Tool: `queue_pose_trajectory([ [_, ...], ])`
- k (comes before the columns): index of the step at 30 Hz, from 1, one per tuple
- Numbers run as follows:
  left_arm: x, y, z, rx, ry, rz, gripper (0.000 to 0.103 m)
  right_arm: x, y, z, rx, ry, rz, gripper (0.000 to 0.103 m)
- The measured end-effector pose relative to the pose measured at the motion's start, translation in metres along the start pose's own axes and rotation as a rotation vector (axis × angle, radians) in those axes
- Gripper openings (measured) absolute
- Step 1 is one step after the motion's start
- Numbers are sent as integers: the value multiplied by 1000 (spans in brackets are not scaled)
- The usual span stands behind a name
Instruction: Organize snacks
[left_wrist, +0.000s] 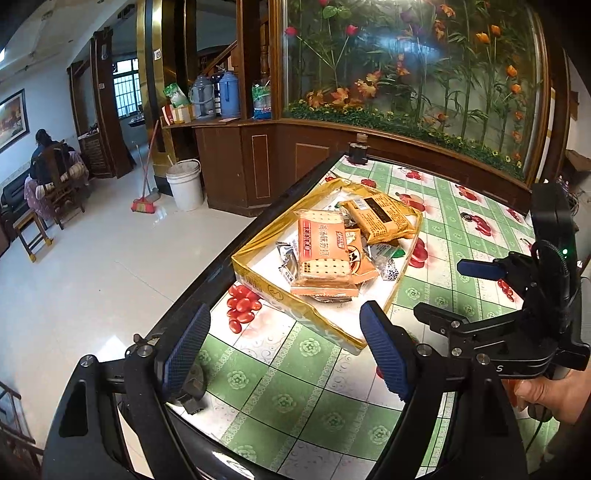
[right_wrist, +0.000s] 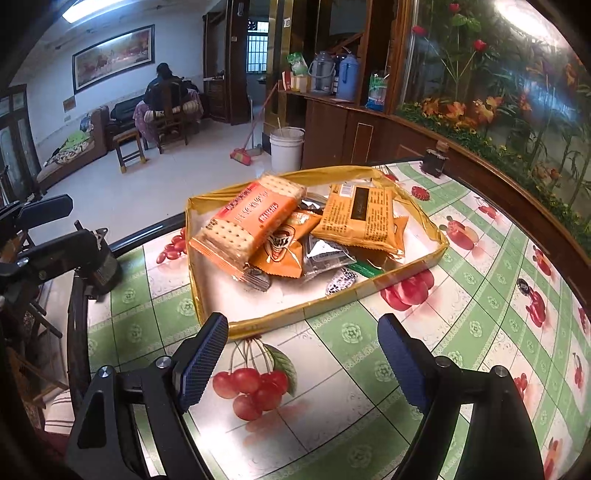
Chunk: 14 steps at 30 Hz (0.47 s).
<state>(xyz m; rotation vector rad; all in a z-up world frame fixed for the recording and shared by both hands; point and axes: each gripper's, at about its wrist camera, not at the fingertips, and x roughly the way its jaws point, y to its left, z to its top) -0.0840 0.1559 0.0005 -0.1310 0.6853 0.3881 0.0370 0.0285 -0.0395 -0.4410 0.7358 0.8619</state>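
Both grippers, left (left_wrist: 284, 334) & right (right_wrist: 303, 347), hover spread wide w/ nothing held near the gold tray (right_wrist: 332, 308), where all snack packs (right_wrist: 295, 236) lie piled; any regrasp should take the top cracker pack flat.

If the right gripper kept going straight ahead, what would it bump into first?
Most likely the near gold wall of the snack tray, just ahead of the open right gripper; the cracker pack lies beyond. Depth is hard to judge.
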Motion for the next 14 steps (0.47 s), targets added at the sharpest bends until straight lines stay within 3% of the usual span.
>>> queue_pose_trajectory([
  [14, 5, -12, 1, -2, 47, -86, 82, 2, -9, -8, 6, 24, -17, 85],
])
